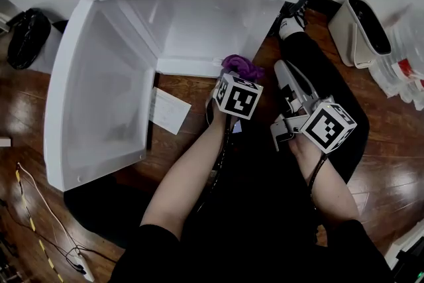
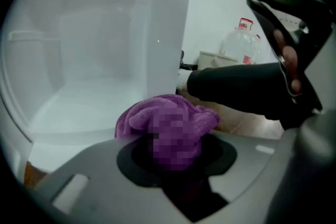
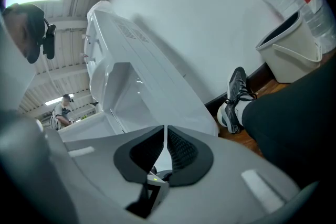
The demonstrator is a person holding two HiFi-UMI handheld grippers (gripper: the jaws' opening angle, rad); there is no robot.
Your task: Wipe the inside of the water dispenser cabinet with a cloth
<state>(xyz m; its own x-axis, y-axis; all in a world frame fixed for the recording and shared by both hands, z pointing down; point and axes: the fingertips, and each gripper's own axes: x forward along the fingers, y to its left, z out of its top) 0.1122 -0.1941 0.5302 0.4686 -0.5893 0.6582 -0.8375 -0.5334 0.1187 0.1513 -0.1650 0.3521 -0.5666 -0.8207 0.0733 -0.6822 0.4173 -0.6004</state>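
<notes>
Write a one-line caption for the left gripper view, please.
Left gripper shut on a purple cloth, facing the open white interior of the water dispenser cabinet.

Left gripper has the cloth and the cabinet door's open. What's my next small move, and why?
Probably ease the left gripper forward and lower the purple cloth onto the cabinet floor. The cloth is clamped in its jaws just at the opening, seemingly not yet on the white interior, and the door stands wide open.

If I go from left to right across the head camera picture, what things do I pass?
black bag → open cabinet door → white paper → purple cloth → shoe → white bin → water bottles
</notes>
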